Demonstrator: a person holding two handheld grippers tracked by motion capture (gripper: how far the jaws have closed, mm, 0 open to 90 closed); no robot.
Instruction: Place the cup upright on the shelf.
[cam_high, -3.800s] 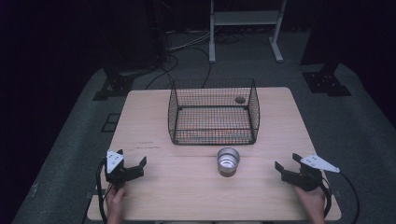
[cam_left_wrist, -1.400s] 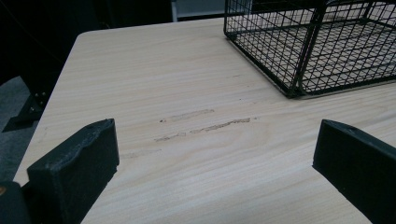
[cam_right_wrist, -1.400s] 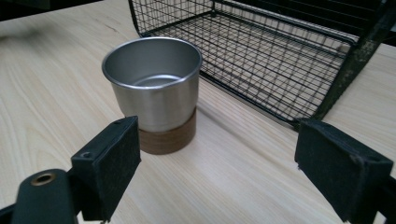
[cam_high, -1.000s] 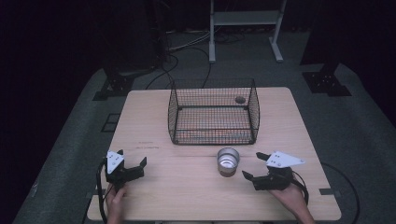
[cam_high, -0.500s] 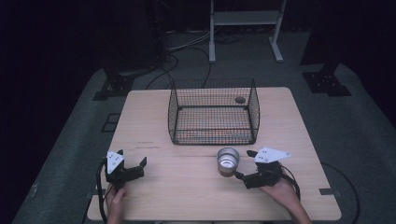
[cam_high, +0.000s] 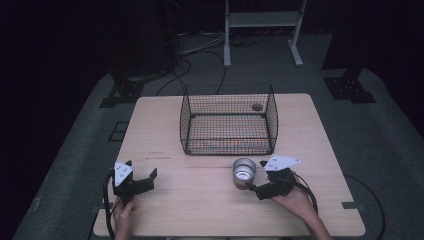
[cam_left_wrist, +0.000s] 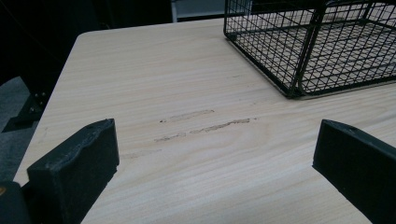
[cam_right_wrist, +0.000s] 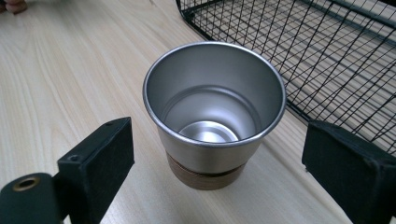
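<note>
The bench (cam_high: 200, 205) is a rectangular slab with rounded corners and a pale, straight-grained wood-laminate surface; two short scuff marks (cam_left_wrist: 205, 126) run across the grain ahead of the left tongs (cam_high: 142, 176). A black wire basket (cam_high: 228, 126), rectangular with a fine square mesh and thicker corner rods, stands at the middle of the far half of the bench; a small round dark object (cam_high: 257, 106) shows at its far right corner, too small to identify. A metal cup (cam_right_wrist: 214, 112) stands upright on the bench just in front of the basket's near right corner; it is a tapered cylinder of brushed steel with a rolled rim, a smooth reflective interior and a brown wood-like band around its base. The right tongs (cam_high: 256, 176) are released, with the matte black block-shaped jaws spread wide on either side of the cup and clear of its wall; the person's right hand (cam_high: 296, 202) holds them. The left tongs are likewise released, jaws wide apart over bare bench near the front left corner, well apart from the cup.
</note>
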